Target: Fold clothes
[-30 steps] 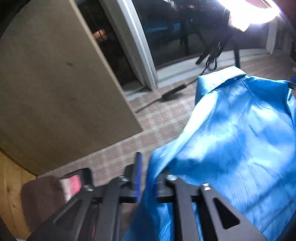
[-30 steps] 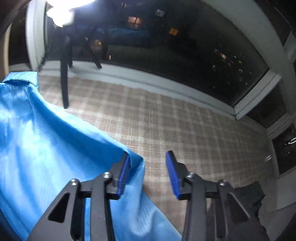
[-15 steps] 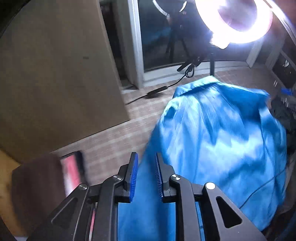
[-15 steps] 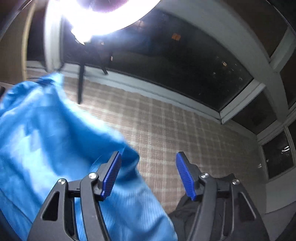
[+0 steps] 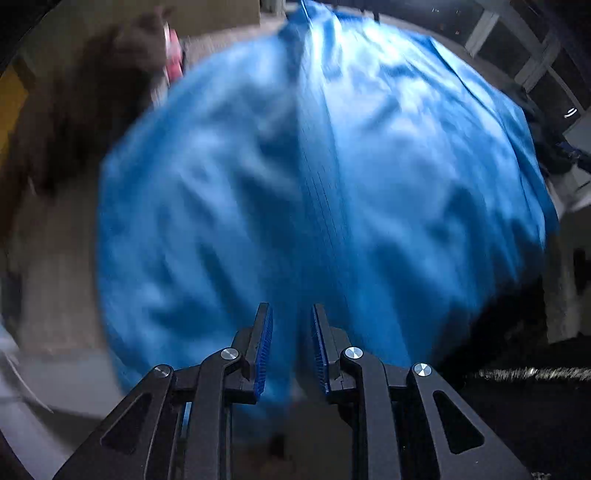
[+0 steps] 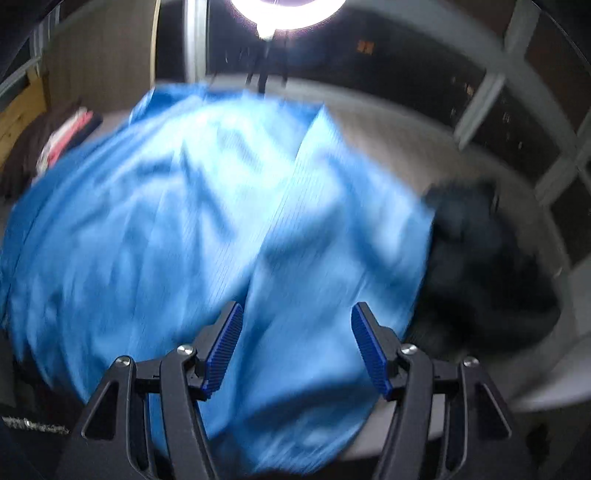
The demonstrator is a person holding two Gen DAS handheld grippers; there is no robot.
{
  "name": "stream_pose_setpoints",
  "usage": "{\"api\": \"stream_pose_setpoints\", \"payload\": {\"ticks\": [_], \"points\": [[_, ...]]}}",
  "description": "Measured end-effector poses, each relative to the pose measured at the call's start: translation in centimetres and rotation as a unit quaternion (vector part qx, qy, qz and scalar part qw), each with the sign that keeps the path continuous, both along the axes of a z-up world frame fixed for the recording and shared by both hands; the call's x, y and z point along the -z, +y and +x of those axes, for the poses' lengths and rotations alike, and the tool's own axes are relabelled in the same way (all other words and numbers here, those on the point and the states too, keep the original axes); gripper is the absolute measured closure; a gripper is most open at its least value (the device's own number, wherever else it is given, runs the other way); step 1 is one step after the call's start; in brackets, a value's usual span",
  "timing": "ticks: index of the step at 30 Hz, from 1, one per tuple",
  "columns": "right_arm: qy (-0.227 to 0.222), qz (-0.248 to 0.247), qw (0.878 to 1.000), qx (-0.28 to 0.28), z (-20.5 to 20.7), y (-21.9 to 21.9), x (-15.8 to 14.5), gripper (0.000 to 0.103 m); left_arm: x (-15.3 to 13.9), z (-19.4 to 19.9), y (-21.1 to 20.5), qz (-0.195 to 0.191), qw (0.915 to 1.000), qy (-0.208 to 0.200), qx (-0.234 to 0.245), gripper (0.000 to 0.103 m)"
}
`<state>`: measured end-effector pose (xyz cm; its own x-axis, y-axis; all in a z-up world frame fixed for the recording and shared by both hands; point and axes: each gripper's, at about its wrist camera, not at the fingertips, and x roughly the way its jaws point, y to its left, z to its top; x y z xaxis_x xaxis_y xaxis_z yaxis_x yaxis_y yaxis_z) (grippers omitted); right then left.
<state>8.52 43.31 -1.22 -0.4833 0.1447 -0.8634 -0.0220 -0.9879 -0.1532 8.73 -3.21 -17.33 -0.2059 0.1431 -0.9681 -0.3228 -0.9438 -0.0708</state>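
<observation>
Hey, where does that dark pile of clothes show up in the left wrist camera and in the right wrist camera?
Left wrist view: the dark pile of clothes sits lower right, against the right edge of the blue garment.
Right wrist view: the pile sits at right, against the garment's right edge.
Shared landmark: the pink and white cloth, upper left in both views.

Both views dim, heavy motion blur; only the gripper frames stay sharp. Ring light (image 6: 288, 11) at top of right-wrist view blows out to white glare, w/ bright sheen on blue cloth (image 6: 207, 206) below it. Left-wrist view: cloth (image 5: 317, 177) smeared, patchy highlights, dark shadow lower right. Fisheye bends edges, black vignette in corners. Windows (image 6: 491, 107) dark.
</observation>
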Motion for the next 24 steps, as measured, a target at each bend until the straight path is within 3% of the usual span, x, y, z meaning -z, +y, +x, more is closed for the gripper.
{"api": "stream_pose_setpoints", "payload": {"ticks": [3,8,10,11,12,15,18,21,22,24], "points": [[-0.021,-0.004,1.0,0.005,1.6,-1.2,2.2,0.043,1.6,1.5,1.1,-0.03,0.9991,0.019,0.023,0.082],[-0.056,-0.012,0.998,0.013,4.2,-3.3,5.9,0.043,2.9,0.1,1.7,-0.079,0.9946,0.054,0.039,0.083],[-0.063,-0.008,0.998,0.012,4.7,-3.8,6.8,0.043,2.8,-0.5,1.4,-0.069,0.9957,0.053,0.033,0.085],[-0.062,-0.002,0.998,0.011,4.6,-4.1,7.2,0.043,2.7,-0.7,1.2,-0.064,0.9961,0.053,0.029,0.099],[-0.06,0.008,0.998,0.011,4.4,-4.2,7.6,0.043,2.7,-1.0,1.1,-0.058,0.9966,0.052,0.026,0.102],[-0.062,0.022,0.998,0.017,3.8,-4.4,8.4,0.043,1.1,-1.7,-0.2,-0.033,0.9972,0.067,-0.001,0.103],[-0.071,0.032,0.997,0.019,3.2,-4.2,8.9,0.043,-2.0,-2.7,-2.2,-0.04,0.9941,0.095,-0.032,0.103],[-0.079,0.046,0.996,0.019,2.7,-4.3,9.2,0.043,-6.6,-5.1,-6.6,-0.066,0.9819,0.151,-0.092,0.102],[-0.081,0.051,0.995,0.018,2.6,-4.3,9.2,0.043,-7.9,-6.5,-8.7,-0.078,0.9752,0.166,-0.123,0.098],[-0.085,0.057,0.994,0.021,2.5,-4.0,9.1,0.043,-8.8,-9.9,-13.9,-0.139,0.9573,0.157,-0.2,0.084]]}}
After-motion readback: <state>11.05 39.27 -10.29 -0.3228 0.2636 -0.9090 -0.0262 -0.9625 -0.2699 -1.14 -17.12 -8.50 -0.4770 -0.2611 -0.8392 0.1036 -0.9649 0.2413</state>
